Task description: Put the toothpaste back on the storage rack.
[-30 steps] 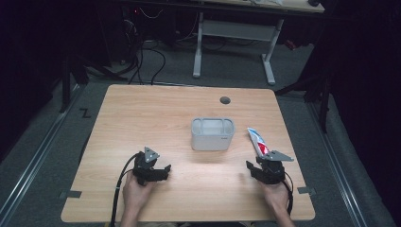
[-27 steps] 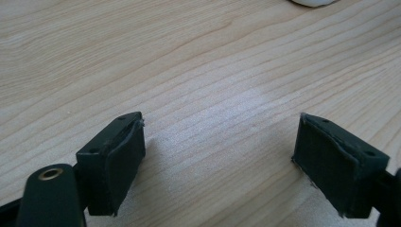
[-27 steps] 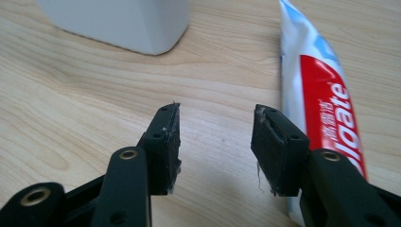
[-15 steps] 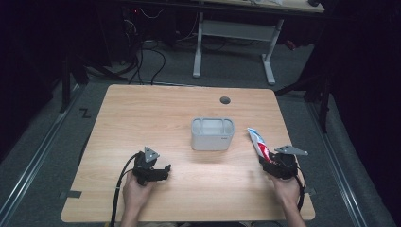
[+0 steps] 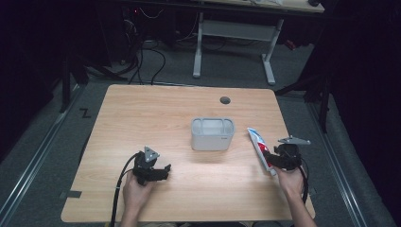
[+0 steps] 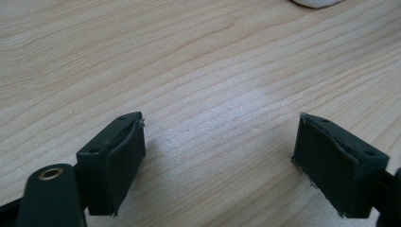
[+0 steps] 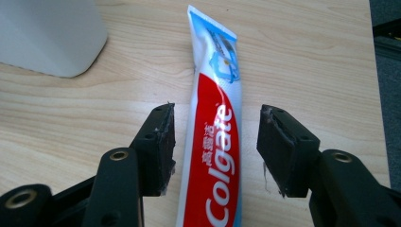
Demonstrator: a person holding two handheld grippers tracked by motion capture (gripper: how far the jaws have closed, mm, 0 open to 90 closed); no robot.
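Work in hand: we judge that we are lining up to pick the toothpaste tube (image 7: 215, 142) off the table (image 5: 142, 118), probably for the white container (image 5: 212, 134) nearby.

Right gripper (image 7: 215, 146): released. Its jaws stand apart, one on each side of the tube, and neither pad touches it yet. We hold it this way so that closing pinches the tube across its narrow width, the steadiest grip on a flat, soft body.

Left gripper (image 6: 217, 156): also released, jaws wide with nothing but bare wood between them. We rest it low near the table's front edge, well apart from the tube, most likely to keep it out of the way.

Where the tube is: flat on the table at the right side, just right of the container but not touching it, with its near end under our right gripper in the high view (image 5: 261, 150).

Long axis: it runs from our side of the table away and slightly left, toward the container's right flank.

Which way it points: the flat crimped end, pale blue, faces away from us; the red printed part lies between the jaws. The cap end is hidden below the gripper, so we cannot see it.

Container: upright and open at the top, near the table's middle; whether anything is inside, we cannot tell.
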